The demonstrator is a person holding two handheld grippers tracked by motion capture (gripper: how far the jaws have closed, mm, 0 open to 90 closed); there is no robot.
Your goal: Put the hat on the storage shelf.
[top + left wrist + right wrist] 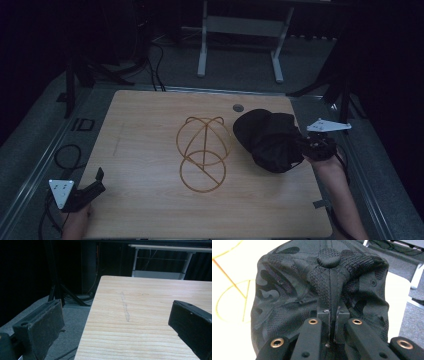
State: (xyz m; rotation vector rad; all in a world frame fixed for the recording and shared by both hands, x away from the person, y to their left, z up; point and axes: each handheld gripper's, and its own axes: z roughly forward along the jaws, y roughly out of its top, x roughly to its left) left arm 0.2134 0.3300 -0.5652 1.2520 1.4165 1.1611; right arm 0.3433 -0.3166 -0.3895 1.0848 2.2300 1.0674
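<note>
A dark camouflage-patterned cap (270, 140) lies crumpled at the worktop's three o'clock edge, just right of a golden wire hat-frame (203, 152) standing near the centre.

cap (322, 290) cut off at frame bottom behind the jaws, wire stand (232, 287) cropped at left edge

High view down over table (150, 150); tool views close (same tabletop)

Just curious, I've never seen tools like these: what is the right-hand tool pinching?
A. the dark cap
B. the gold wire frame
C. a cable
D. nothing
A: in the right gripper view the fingers are shut on a fold of the cap.
</note>
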